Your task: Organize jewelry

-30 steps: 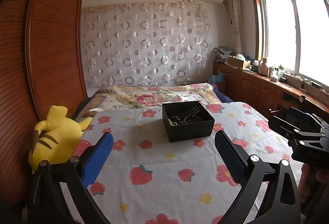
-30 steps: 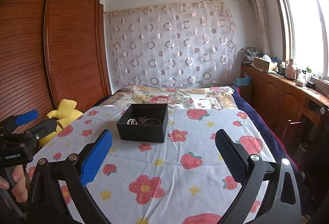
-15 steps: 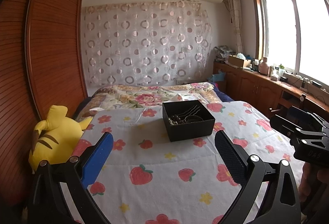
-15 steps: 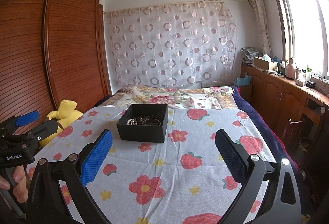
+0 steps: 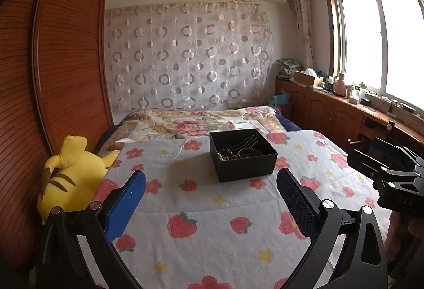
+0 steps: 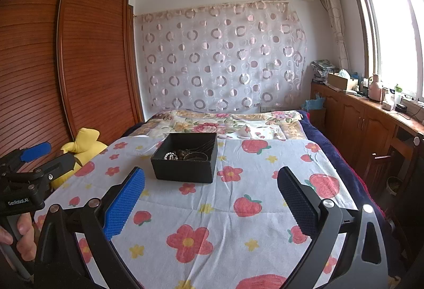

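Note:
A black open box (image 5: 247,167) stands on the flowered sheet (image 5: 201,212) in the middle of the bed; it also shows in the right wrist view (image 6: 182,169). Inside it lie a white bead bracelet (image 6: 171,156), dark beads (image 6: 181,153), a thin bangle (image 6: 196,155) and hairpins (image 5: 245,143). My left gripper (image 5: 211,196) is open and empty, held above the sheet short of the box. My right gripper (image 6: 211,196) is open and empty, also short of the box. Each gripper shows at the edge of the other's view.
A yellow plush toy (image 5: 71,175) lies at the bed's left edge by the wooden wardrobe (image 5: 61,71). A folded floral quilt (image 5: 190,124) lies behind the box. A wooden counter (image 6: 371,116) with clutter runs under the window on the right.

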